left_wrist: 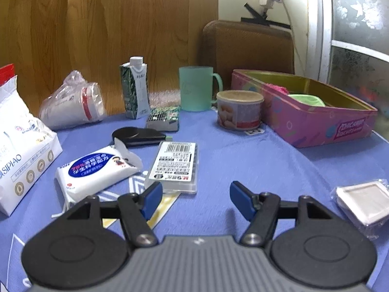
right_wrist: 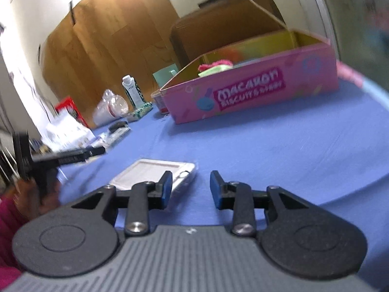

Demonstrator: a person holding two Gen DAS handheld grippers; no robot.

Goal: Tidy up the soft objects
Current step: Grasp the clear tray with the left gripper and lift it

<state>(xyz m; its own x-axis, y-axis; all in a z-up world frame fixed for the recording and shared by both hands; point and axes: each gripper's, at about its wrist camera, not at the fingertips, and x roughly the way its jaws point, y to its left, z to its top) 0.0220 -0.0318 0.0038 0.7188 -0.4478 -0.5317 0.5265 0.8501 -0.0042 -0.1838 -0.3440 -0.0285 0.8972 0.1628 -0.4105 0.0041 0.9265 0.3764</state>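
Here the right gripper [right_wrist: 190, 186] stands partly parted and empty, low over the blue tablecloth [right_wrist: 279, 150], its left pad just beside the wrapped white pad [right_wrist: 155, 170]; the left gripper [left_wrist: 195, 196] also gapes, empty, near the wet-wipes pack [left_wrist: 97, 170] toward the table's left edge; the pink tin [right_wrist: 250, 90] waits at the far right corner, with pink and green soft things already inside. To do it well, I judge the right gripper should centre on the wrapped pad's edge, pinch gently, then lift clear before carrying it over the tin's rim.
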